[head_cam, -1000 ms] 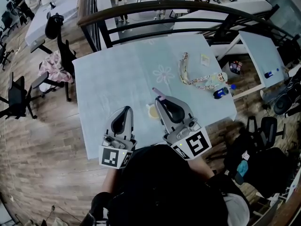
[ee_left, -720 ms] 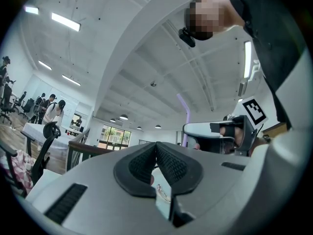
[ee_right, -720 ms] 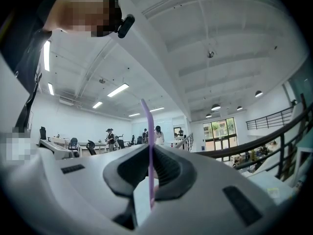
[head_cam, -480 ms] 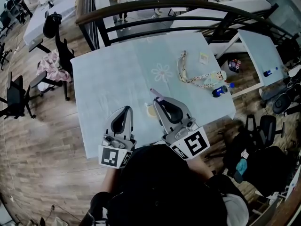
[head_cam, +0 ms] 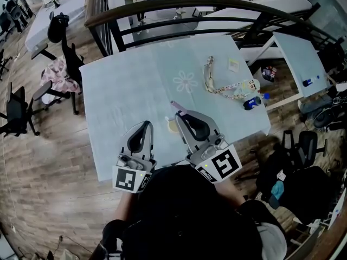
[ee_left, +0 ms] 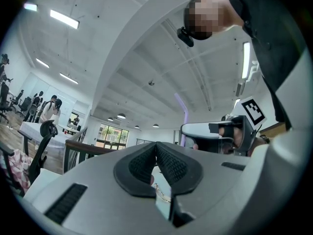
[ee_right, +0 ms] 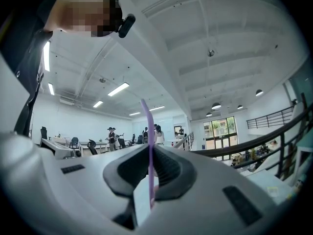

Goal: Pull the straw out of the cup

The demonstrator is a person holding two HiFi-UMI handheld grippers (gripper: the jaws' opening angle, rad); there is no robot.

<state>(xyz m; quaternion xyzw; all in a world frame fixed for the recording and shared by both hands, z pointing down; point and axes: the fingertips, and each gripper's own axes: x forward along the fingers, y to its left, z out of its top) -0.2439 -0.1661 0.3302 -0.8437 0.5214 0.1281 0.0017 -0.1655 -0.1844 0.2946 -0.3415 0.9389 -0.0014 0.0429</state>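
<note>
1. Almost nothing has changed in the last second. My right gripper [ee_right: 149,173] stays clamped on the purple straw [ee_right: 146,131], its jaws pinching the straw partway along, so the upper length rises above the pads.
2. My left gripper [ee_left: 156,153] has barely shifted. Its pads meet at the tips with nothing between them, and it hovers just left of the cup [head_cam: 173,126].
3. I judge that the grip is made but the pull is not yet under way, so the lift is still to come.
4. The cup sits on the pale table [head_cam: 124,85], mostly tucked under my right gripper. The straw slants up from it, but its lower end is hidden, so I can't tell whether it is still inside.
5. I see only a pale rim of the cup, and I can't tell what is in it.
</note>
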